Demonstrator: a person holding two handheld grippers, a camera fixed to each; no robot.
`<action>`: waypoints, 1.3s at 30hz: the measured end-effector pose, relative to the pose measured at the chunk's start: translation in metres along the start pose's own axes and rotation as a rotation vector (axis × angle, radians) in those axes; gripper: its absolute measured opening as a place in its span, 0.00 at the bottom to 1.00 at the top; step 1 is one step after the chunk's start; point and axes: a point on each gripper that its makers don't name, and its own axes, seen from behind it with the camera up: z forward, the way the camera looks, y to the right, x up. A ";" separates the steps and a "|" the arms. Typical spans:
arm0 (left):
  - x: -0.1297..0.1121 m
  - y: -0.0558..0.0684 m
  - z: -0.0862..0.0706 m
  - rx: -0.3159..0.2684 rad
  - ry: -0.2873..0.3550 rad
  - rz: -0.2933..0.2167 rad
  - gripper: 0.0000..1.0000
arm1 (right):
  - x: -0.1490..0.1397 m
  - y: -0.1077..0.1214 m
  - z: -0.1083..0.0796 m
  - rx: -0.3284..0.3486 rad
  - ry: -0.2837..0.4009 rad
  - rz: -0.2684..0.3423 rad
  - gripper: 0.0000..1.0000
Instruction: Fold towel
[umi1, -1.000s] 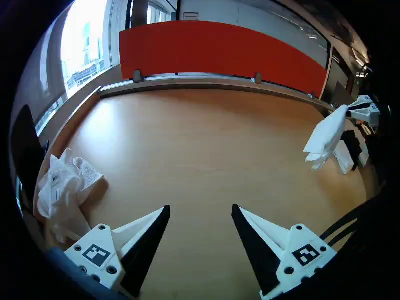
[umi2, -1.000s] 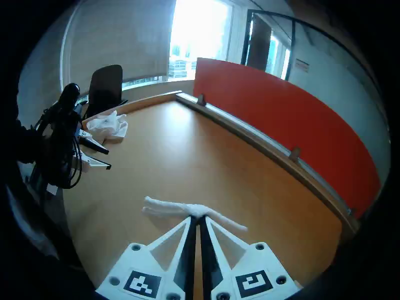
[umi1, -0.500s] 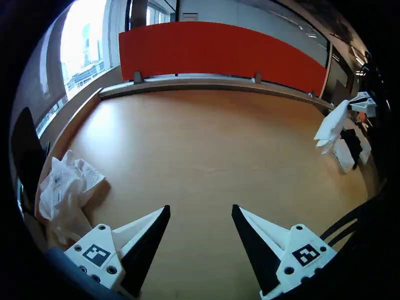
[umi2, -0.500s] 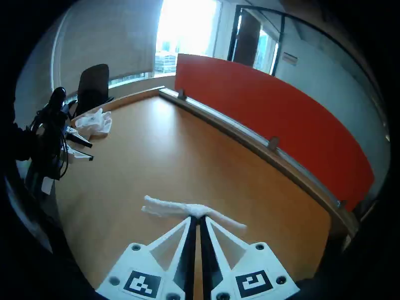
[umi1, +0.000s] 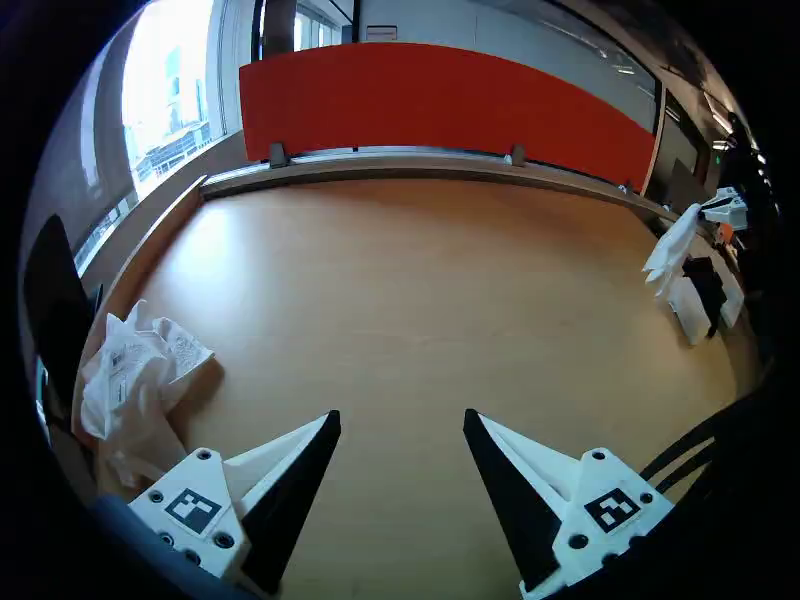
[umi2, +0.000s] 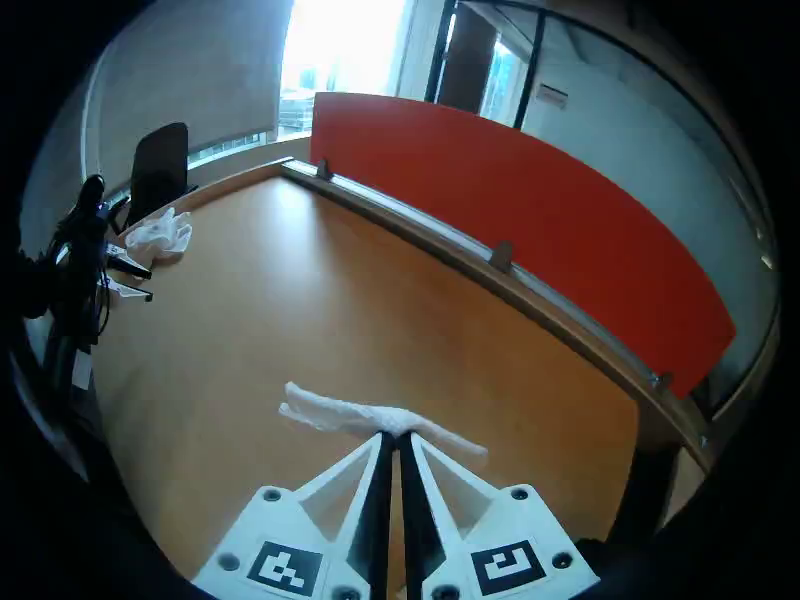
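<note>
- The right tongs (umi2: 395, 437) are pinched tight on a bunched white towel (umi2: 372, 414), held clear above the wooden surface (umi2: 300, 300).
- The left tongs (umi1: 400, 415) gape wide with nothing between them, hovering low over the surface, well apart from the towel.
- A heap of white cloth (umi1: 135, 365) lies at the surface's edge, near the left tongs.
- The step in hand appears to be carrying the towel to open wood for spreading.
- Done well, the towel goes down near the middle, away from the heap. The left tongs then take 1 free corner so the 2 tongs can pull it flat before any fold.
</note>
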 end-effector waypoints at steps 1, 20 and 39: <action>0.000 0.000 0.000 0.001 0.000 0.000 0.91 | -0.003 0.005 -0.001 -0.006 -0.005 0.002 0.05; 0.000 -0.001 -0.002 0.022 -0.010 0.005 0.91 | -0.047 0.096 -0.021 -0.103 -0.089 0.054 0.05; 0.005 0.006 0.002 0.021 -0.013 0.019 0.91 | -0.077 0.140 -0.040 -0.148 -0.150 0.081 0.05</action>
